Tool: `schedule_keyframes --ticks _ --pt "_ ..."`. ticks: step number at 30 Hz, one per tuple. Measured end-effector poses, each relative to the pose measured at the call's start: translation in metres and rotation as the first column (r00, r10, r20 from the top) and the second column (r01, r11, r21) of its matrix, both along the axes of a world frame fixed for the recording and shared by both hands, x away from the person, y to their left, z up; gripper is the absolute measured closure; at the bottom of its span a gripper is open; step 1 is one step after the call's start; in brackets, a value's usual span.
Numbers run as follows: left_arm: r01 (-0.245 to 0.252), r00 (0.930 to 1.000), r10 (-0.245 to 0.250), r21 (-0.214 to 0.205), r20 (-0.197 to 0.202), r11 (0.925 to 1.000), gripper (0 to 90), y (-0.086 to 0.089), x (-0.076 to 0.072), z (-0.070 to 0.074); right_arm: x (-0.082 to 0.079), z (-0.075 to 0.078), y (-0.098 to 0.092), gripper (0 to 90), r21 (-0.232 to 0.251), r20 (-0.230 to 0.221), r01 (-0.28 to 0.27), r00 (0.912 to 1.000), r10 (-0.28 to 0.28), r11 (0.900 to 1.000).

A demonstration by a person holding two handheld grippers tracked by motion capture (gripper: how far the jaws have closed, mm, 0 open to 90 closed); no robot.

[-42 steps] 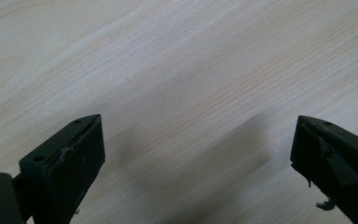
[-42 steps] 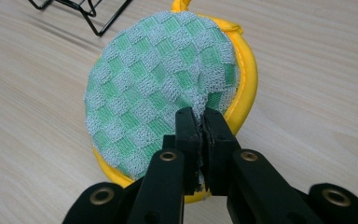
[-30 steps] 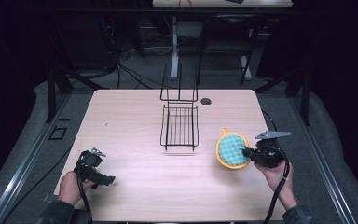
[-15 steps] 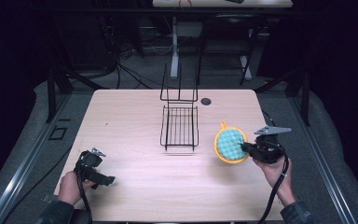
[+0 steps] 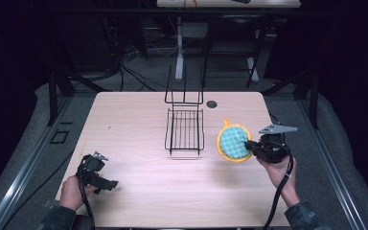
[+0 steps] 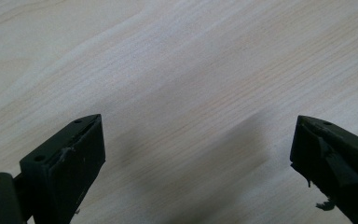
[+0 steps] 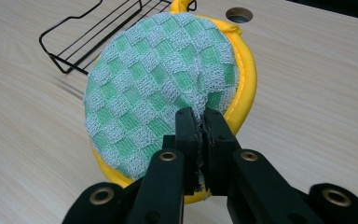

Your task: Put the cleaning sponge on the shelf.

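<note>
A round pot holder (image 5: 234, 142) with a green and white checked knit face and a thick yellow cloth rim sits at the right side of the pale wooden bench (image 5: 139, 120), just to the right of a black wire rack (image 5: 185, 129). The right tool (image 5: 248, 143) has its two black jaws pressed together on the near edge of this pot holder, pinching the knit cloth so that it bunches up between them. In the right gripper view the right tool (image 7: 201, 122) bites the checked cloth close to the yellow rim, and the pot holder (image 7: 158, 84) is tipped up, with its far side higher than the side by the jaws. A small yellow loop (image 5: 226, 122) sticks out at the far end of the pot holder. The wire rack has a flat part lying on the bench and a tall part standing up at its back. A small dark round hole (image 5: 212, 104) is in the bench just behind the rack, to its right. The left tool (image 5: 106, 184) is well apart from all this, near the front left corner of the bench, held in a hand (image 5: 72, 191). In the left gripper view the left tool (image 6: 198, 154) has its jaws spread wide, with bare wood between them.
</note>
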State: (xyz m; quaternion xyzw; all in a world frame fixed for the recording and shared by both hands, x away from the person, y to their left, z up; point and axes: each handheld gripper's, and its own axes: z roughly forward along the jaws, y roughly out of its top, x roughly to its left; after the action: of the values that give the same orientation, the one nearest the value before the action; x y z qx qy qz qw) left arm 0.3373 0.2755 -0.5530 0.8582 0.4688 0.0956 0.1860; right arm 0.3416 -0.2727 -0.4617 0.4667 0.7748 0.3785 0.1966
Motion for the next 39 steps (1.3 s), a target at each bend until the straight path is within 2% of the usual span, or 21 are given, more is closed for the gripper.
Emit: schedule_keyframes --ticks 31,39 --pt "0.000 1.0000 0.000 -0.002 -0.001 1.0000 3.1 0.000 0.000 0.000 0.030 0.014 0.043 86.4 0.000 0.044 -0.065 0.9969 0.065 0.9979" --pt "-0.001 1.0000 0.001 -0.004 -0.001 1.0000 3.1 0.000 0.000 0.000 0.037 0.013 0.055 86.4 -0.002 0.039 -0.088 0.9954 0.088 0.9961"
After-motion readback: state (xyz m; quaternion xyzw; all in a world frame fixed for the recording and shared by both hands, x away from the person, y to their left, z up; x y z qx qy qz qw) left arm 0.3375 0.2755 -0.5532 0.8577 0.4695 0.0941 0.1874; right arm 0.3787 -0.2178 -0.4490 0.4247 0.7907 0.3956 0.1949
